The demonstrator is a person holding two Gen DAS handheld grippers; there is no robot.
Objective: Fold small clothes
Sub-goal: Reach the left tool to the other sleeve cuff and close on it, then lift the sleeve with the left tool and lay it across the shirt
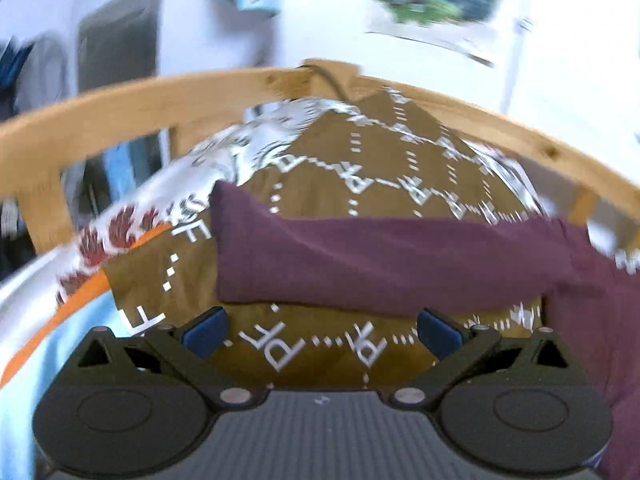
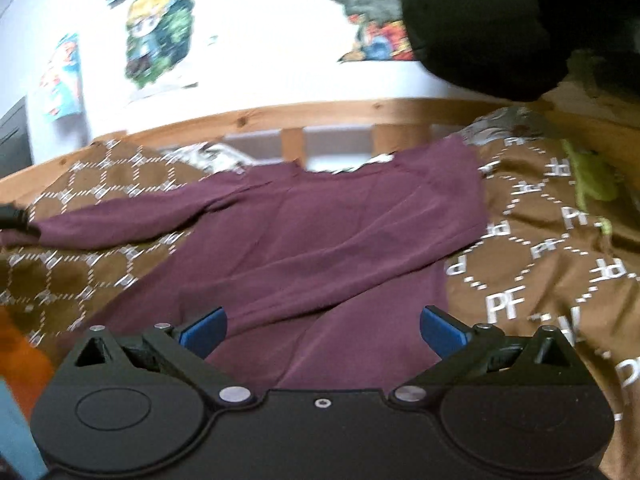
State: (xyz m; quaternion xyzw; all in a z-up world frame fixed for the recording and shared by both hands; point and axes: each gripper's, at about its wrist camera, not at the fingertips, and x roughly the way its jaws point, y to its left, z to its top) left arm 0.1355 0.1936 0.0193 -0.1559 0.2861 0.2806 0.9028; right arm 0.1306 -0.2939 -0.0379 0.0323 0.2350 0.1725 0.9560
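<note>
A small maroon long-sleeved top (image 2: 320, 240) lies flat on a brown blanket (image 2: 540, 264) with white letter patterns. Its left sleeve (image 2: 120, 220) stretches out to the left; the right side looks folded in over the body. My right gripper (image 2: 322, 330) is open and empty, low over the top's lower hem. In the left wrist view the outstretched maroon sleeve (image 1: 380, 264) lies across the blanket (image 1: 360, 168). My left gripper (image 1: 320, 332) is open and empty, just short of the sleeve's near edge.
A wooden bed rail (image 2: 320, 120) runs behind the blanket; it also shows in the left wrist view (image 1: 160, 96). A dark bundle (image 2: 480, 28) hangs at top right. A green item (image 2: 588, 176) lies on the blanket at right. White patterned fabric (image 1: 224, 160) lies near the rail.
</note>
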